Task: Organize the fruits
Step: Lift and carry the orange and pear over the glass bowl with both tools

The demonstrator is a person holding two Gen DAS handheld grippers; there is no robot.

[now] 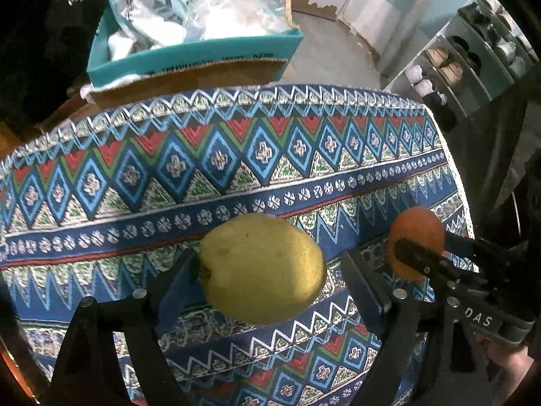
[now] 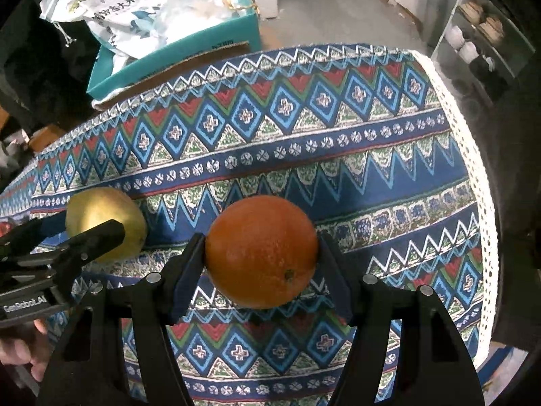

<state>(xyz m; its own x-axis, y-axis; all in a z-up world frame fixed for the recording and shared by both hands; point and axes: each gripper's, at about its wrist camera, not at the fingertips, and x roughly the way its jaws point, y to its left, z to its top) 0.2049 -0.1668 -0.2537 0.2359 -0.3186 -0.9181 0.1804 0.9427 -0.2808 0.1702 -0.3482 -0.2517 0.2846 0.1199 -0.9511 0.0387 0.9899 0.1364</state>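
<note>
A yellow-green pear (image 1: 262,267) sits between the fingers of my left gripper (image 1: 268,258) over the patterned tablecloth (image 1: 135,182). The left finger touches the pear, but the right finger (image 1: 358,280) stands apart from it, so this gripper is open. My right gripper (image 2: 262,240) is shut on an orange (image 2: 262,250), with a pad pressed on each side. In the left wrist view the orange (image 1: 419,226) shows at the right, in the right gripper's black fingers (image 1: 419,260). The right wrist view has the pear (image 2: 101,213) at its left.
Past the table's far edge stands a teal cardboard box (image 1: 203,57) stuffed with plastic bags. To the right is a rack of shoes (image 1: 449,67). A white lace trim (image 2: 480,176) marks the cloth's right edge. A person's hand (image 2: 23,352) holds the left gripper.
</note>
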